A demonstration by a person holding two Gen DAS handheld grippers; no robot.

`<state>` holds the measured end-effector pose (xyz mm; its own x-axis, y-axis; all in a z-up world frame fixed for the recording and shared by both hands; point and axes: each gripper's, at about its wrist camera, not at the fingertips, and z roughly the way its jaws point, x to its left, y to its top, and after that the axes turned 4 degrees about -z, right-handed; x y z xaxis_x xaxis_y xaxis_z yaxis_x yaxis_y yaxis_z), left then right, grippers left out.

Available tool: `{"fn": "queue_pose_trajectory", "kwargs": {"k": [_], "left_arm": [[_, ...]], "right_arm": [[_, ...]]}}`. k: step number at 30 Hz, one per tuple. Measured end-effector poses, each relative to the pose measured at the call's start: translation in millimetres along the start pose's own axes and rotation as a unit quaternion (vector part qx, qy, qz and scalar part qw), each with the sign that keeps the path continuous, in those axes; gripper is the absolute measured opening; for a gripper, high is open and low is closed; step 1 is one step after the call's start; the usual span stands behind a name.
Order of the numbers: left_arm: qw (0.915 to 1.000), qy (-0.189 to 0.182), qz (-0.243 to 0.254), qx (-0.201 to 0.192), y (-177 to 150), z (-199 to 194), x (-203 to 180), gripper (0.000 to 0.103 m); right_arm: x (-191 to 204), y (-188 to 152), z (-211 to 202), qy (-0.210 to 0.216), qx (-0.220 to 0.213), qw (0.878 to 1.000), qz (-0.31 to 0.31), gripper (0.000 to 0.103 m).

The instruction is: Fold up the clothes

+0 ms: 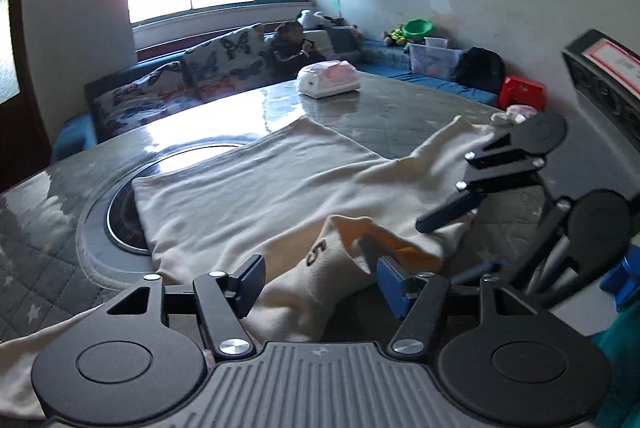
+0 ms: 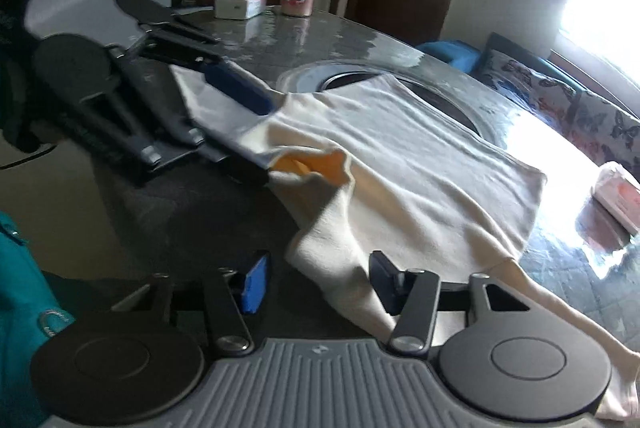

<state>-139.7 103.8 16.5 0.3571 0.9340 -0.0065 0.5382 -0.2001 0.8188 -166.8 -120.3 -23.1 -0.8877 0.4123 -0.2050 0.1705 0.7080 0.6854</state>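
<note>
A cream garment lies spread on the round table. The left gripper and right gripper both gape half-wide over its bunched near-edge folds, gripping nothing.

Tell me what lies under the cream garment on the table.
Under the cream cotton garment sits the grey glossy table, with a round black inset ring partly showing. The ring's remainder is covered.

cream garment spread on the glossy table, orange lining showing.

left claw: parted | right claw: parted, angled down
</note>
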Motion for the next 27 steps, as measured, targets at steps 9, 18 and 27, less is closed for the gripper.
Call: {"fn": "queue_pose_trajectory", "kwargs": {"k": [9,18,27], "left_arm": [[0.9996,0.006,0.026,0.000,-6.0,18.2,-9.4,0.038],[0.9976,-0.032,0.060,-0.014,-9.3,-10.3,-7.7,0.010],[0.9946,-0.069,0.069,0.036,-29.0,-11.7,-3.6,0.016]], "right_arm": [[-15.6,-0.3,-3.5,0.006,-0.012,0.999,0.030,0.019],[-27.8,-2.5,-22.5,0.047,-0.019,0.997,0.050,0.006],[-8.9,-15.6,-19.6,0.089,0.016,0.996,-0.001,0.019]]}}
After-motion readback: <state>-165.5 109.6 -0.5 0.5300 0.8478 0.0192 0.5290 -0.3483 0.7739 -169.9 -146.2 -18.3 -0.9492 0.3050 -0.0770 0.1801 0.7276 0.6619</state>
